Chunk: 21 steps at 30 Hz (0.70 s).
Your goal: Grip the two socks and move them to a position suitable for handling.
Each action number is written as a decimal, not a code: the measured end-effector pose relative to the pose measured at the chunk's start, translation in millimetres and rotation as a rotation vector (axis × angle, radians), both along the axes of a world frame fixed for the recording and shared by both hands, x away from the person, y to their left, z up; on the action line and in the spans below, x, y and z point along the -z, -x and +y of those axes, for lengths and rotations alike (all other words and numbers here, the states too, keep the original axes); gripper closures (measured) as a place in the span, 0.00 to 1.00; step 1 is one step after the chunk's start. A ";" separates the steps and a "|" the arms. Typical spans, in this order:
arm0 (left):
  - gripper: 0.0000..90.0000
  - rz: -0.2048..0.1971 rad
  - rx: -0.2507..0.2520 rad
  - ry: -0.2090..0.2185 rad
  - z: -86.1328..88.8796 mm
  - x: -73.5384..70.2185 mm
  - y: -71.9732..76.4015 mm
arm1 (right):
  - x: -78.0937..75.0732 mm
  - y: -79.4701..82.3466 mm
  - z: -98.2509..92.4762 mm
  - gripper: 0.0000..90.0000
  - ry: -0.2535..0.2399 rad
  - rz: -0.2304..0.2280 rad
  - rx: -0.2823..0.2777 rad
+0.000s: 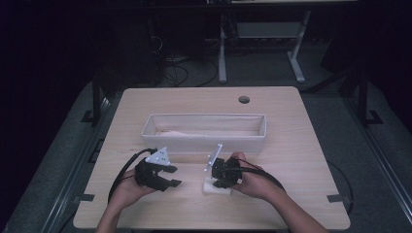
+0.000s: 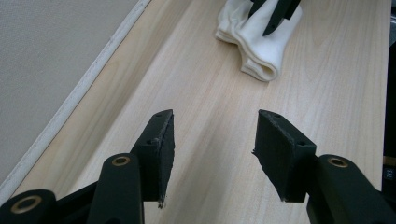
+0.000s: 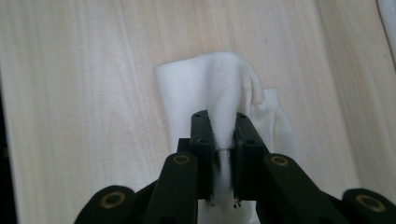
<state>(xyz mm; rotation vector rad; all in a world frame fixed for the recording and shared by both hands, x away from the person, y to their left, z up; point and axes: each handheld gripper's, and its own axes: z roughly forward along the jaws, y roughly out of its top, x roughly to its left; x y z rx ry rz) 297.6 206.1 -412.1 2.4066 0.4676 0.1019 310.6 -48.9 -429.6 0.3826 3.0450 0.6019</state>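
A folded white cloth (image 1: 214,189) lies on the wooden table (image 1: 301,194) near its front edge. My right gripper (image 1: 218,181) points down at it and is shut on a raised fold of the cloth (image 3: 201,88); in the right gripper view the two pads (image 3: 202,135) pinch the fabric between them. The left gripper (image 1: 173,176) hovers to the cloth's left, open, with nothing between its jaws. In the left gripper view its pads (image 2: 161,144) stand well apart over bare wood, and the cloth (image 2: 254,46) lies farther off with the right gripper (image 2: 275,14) on it.
A long white fabric bin (image 1: 204,141) stands across the table's middle, just behind both grippers. A round cable hole (image 1: 244,99) sits near the far edge. Black cables trail from both grippers toward the front.
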 end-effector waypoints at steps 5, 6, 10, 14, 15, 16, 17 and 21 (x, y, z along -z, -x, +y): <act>0.52 -0.003 -0.001 -0.001 0.8 -0.6 -0.2 | -2.0 2.9 -3.5 0.90 0.003 0.007 -0.005; 0.52 -0.003 0.000 -0.002 0.9 -0.7 -0.1 | -2.1 3.8 -4.2 0.90 0.000 0.009 -0.009; 0.52 -0.002 0.003 -0.001 1.0 -0.9 -0.5 | -4.6 6.3 -5.2 0.90 -0.007 -0.002 -0.014; 0.52 -0.004 0.004 0.000 1.2 -1.4 -0.4 | -10.2 6.8 -6.8 0.90 -0.020 -0.005 -0.012; 0.52 -0.002 0.000 0.002 1.4 -1.5 -0.3 | -12.2 6.3 -7.6 0.90 -0.024 -0.004 -0.012; 0.52 -0.002 -0.001 0.005 1.8 -1.6 -0.1 | -14.5 5.9 -8.6 0.90 -0.029 -0.004 -0.013; 0.52 -0.003 -0.002 0.006 2.2 -1.7 0.0 | -17.2 5.6 -9.7 0.90 -0.033 -0.009 -0.008; 0.51 -0.001 -0.008 0.006 3.4 -2.1 -0.4 | -27.1 2.0 -15.8 0.90 -0.057 -0.003 -0.002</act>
